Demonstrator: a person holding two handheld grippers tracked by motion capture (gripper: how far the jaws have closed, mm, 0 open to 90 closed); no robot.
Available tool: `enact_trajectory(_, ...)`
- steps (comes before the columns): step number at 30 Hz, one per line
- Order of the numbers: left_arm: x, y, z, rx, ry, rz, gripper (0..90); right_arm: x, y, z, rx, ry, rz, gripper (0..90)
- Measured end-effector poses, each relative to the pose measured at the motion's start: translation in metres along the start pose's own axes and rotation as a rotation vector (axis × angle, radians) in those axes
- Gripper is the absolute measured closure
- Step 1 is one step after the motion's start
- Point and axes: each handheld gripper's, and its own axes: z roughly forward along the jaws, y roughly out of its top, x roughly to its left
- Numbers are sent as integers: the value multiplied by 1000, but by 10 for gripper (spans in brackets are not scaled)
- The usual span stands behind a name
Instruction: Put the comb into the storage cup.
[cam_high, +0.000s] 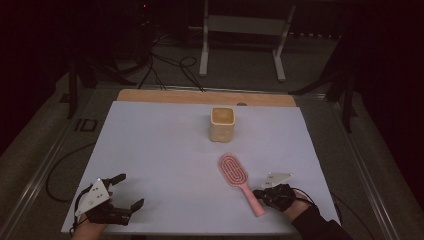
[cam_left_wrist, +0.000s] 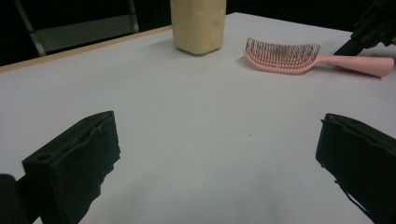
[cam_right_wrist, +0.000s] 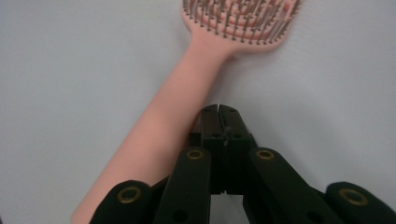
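In the high view, a pink hairbrush (cam_high: 239, 177) lies flat on the white table sheet (cam_high: 160, 150) in the lower right of the frame, its head pointing up-left toward a cream square cup (cam_high: 222, 123) at upper centre. The right gripper (cam_high: 260, 194) sits at the handle's right side, near its end. The left gripper (cam_high: 131, 192) rests at lower left, well apart from both things, its 2 jaws spread wide.

In the left gripper view, the brush (cam_left_wrist: 299, 58) shows at upper right, bristles up, with the cup (cam_left_wrist: 198, 24) to its left; nothing lies between the parted jaws.

In the right gripper view, the right gripper (cam_right_wrist: 219, 111) has its 2 jaws pressed together, tips just beside the handle (cam_right_wrist: 173, 116), pinching nothing.

The step in hand looks like the approach to the brush. The next move likely calls for parting the jaws, straddling the handle and closing on it.
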Motion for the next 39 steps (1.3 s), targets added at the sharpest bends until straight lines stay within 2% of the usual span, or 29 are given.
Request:
enact_trajectory(8, 0, 0, 0, -1, -1, -2, 0, -7, 5, -16, -43, -61, 27, 900)
enact_trajectory(12, 0, 0, 0, 0, -2, -3, 0, -8, 12, -28, -74, -93, 20, 898)
enact_trajectory(15, -1, 0, 0, -1, -4, -2, 0, -6, 19, -36, -97, -111, 20, 865)
enact_trajectory(17, 0, 0, 0, -1, -2, -2, 0, -3, 24, -40, -105, -117, 12, 811)
enact_trajectory(23, 0, 0, 0, 0, -3, -2, 0, 6, 36, -49, -131, -143, 32, 635)
enact_trajectory(25, -1, 0, 0, -1, -4, -3, 0, 8, 40, -52, -144, -144, 51, 524)
enact_trajectory(26, -1, 0, 0, -1, -5, -1, 0, 9, 42, -53, -148, -148, 54, 505)
enact_trajectory(30, -1, 0, 0, -1, -4, -3, 0, 11, 48, -57, -163, -162, 69, 339)
enact_trajectory(33, -1, 0, 1, -1, -6, -1, 0, 15, 52, -57, -156, -163, 68, 235)
enact_trajectory(35, -1, 0, 1, 0, -7, -2, 0, 16, 54, -55, -142, -146, 79, 144)
enact_trajectory(39, -1, 0, 1, -1, -8, -1, 0, 21, 56, -48, -150, -138, 118, 90)
